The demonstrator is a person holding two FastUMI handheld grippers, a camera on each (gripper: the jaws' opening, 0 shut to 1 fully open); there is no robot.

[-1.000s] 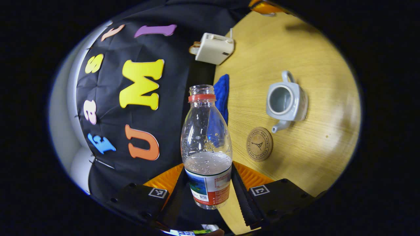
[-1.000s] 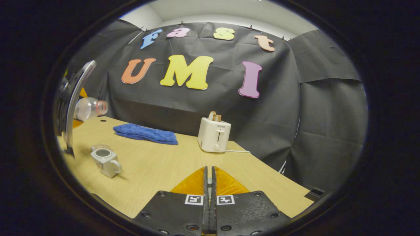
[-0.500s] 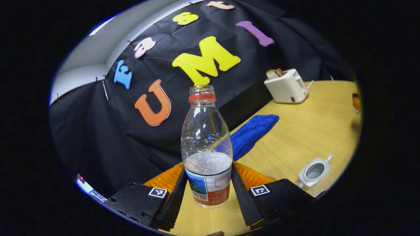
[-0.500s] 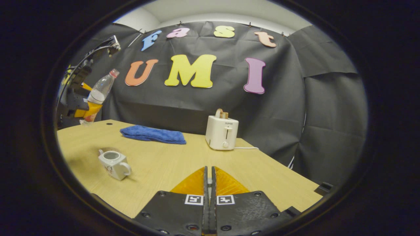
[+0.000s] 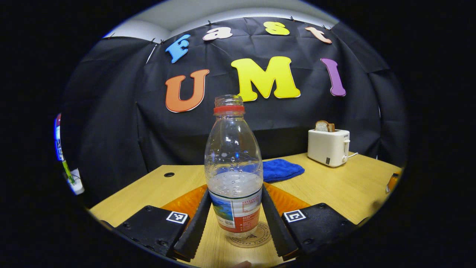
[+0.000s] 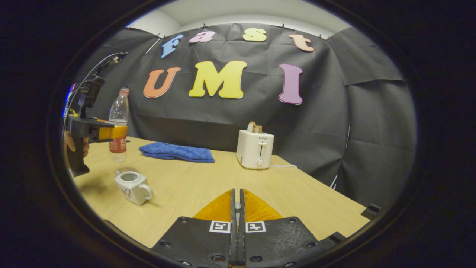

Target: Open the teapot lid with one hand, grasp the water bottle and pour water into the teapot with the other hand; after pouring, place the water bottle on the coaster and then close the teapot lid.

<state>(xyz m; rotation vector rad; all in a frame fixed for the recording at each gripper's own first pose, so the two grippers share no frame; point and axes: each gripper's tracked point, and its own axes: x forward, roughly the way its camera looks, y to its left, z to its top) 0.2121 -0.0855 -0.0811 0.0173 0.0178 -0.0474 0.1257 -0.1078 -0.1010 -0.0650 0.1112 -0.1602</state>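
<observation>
Two grippers in play, one loaded. Left gripper point(image 5: 235, 223) is clamped on the water bottle point(image 5: 233, 167), both fingers pressing its labelled lower body. A second ago the bottle lay tipped on its side above the teapot; half a second ago it was halfway righted; now it stands upright, neck at 12 o'clock, uncapped, water settled level at roughly a third. Coaster point(image 5: 250, 238) sits directly under the bottle's base at 6 o'clock; whether base touches it yet, cannot tell, though from the right gripper view the bottle point(image 6: 118, 126) looks held a little above the table point(image 6: 193, 193). Reading: pour is finished, set-down is under way. Teapot point(image 6: 133, 187) stands at 8 o'clock in the right gripper view, mouth open, lid not on. Right gripper point(image 6: 237, 208) has its fingers pressed together with something small and pale pinched between the tips, likely the lid's knob, too hidden to confirm. Blue towel point(image 6: 176, 152) and toaster point(image 6: 255, 149) sit at the back, uninvolved. Next: lower, release, then lid.
</observation>
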